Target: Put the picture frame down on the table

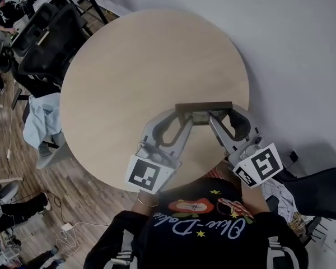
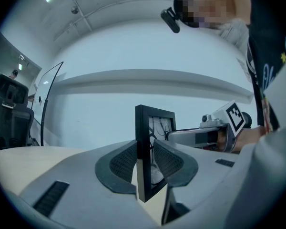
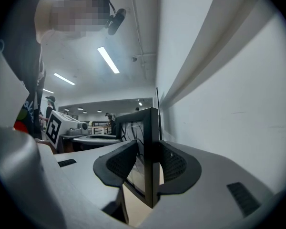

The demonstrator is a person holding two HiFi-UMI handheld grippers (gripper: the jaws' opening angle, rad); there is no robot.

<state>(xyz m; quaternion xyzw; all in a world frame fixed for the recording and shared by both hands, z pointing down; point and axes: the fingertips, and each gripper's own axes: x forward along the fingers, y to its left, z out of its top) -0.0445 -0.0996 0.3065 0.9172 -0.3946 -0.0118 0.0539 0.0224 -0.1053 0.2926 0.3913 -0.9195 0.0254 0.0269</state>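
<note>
- Slippage at the left gripper is the first risk. Its grey ribbed pads pinch only the thin side rail of the black rectangular glazed picture frame.
- The frame stands upright on edge between both grippers, over the near part of the round pale wooden table. Whether its lower edge touches the top cannot be told.
- The right gripper is clamped on the opposite rail. If one side is lowered faster than the other, the frame could twist out of a grip or tip glass-first.
- No stand shows, so the frame may topple if it is released while upright.
- Black office chairs and a pale blue cloth sit left of the table, well apart from the frame.
- Another black chair stands to the right, and nothing blocks the way down to the table.
</note>
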